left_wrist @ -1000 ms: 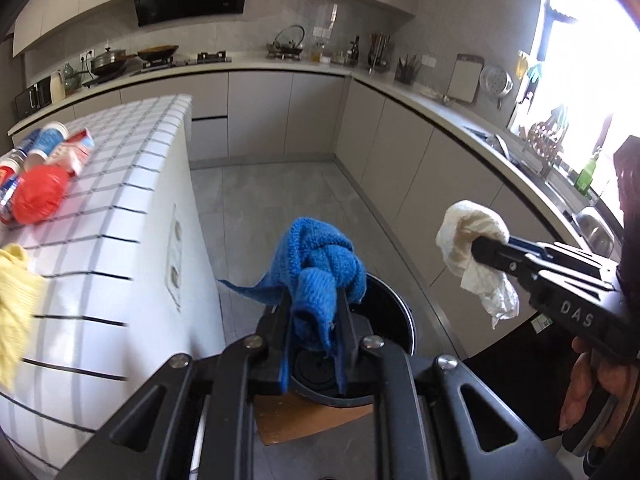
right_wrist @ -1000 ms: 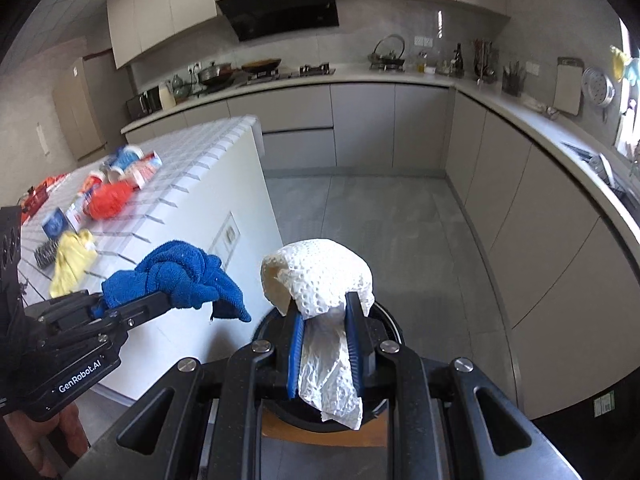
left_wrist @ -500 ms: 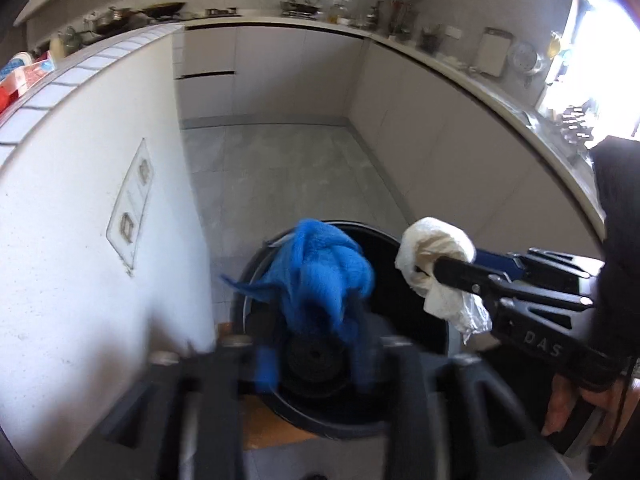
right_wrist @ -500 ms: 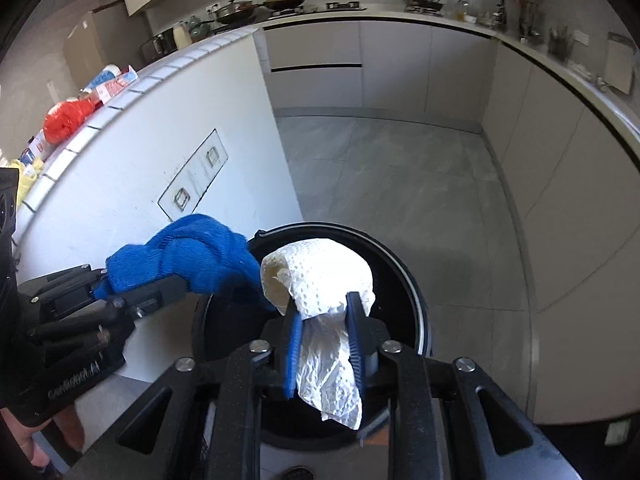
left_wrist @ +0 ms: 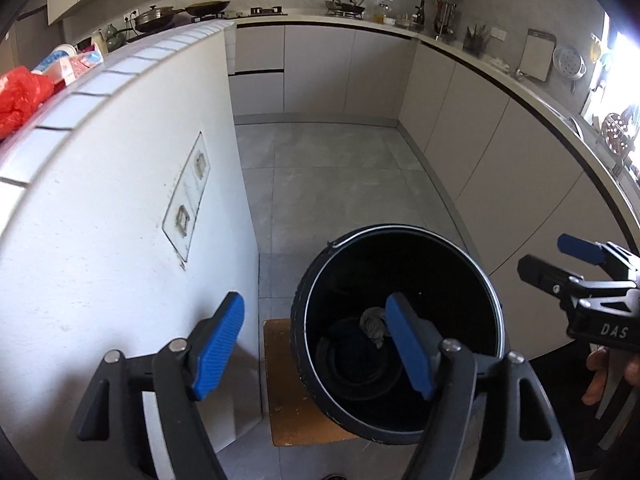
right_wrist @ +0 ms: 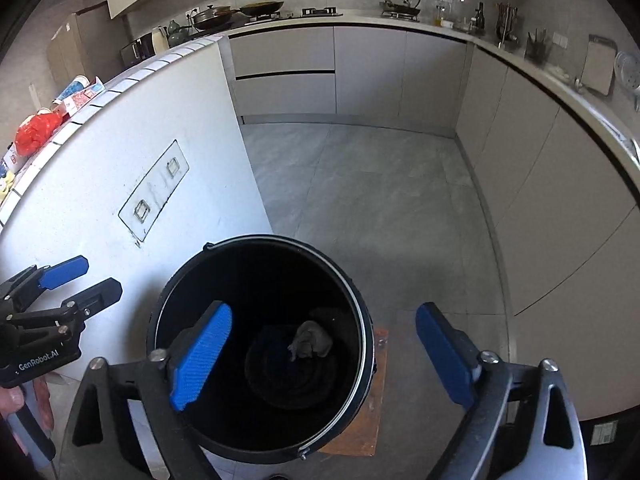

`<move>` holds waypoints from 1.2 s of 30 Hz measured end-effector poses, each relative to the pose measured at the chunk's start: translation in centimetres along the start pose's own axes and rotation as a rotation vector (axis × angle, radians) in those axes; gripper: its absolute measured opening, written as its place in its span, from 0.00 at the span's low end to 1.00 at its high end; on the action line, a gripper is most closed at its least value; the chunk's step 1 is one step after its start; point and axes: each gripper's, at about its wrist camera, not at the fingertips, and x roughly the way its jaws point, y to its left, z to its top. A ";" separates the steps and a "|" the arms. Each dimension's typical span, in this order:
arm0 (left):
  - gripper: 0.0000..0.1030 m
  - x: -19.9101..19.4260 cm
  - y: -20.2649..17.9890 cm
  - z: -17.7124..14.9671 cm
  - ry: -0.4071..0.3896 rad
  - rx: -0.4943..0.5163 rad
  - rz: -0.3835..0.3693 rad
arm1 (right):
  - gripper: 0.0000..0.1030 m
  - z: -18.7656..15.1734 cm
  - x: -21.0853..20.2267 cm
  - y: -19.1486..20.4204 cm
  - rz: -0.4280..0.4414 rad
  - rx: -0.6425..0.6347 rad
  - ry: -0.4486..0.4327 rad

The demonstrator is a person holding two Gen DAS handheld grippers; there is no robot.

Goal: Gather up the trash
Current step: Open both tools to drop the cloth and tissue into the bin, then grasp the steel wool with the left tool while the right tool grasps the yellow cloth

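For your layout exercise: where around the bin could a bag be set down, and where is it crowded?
Bare grey floor lies beyond the black bin, between the white island wall and the cabinets. The island top's near end is crowded with a red bag and packets.

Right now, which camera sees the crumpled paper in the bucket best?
The right wrist view: the crumpled paper lies unblocked at the bottom of the black bucket. In the left wrist view, a blue gripper finger partly hides the paper.
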 end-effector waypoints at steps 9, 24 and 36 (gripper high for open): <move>0.93 -4.4 0.0 1.6 -0.077 -0.003 0.025 | 1.00 0.8 -5.1 1.0 -0.028 0.055 -0.048; 0.98 -13.6 6.3 2.8 -0.186 -0.033 0.072 | 1.00 3.1 -14.4 6.3 -0.037 0.053 -0.204; 0.98 -19.0 16.5 0.0 -0.237 -0.147 0.186 | 1.00 5.1 -15.8 18.8 0.062 -0.055 -0.233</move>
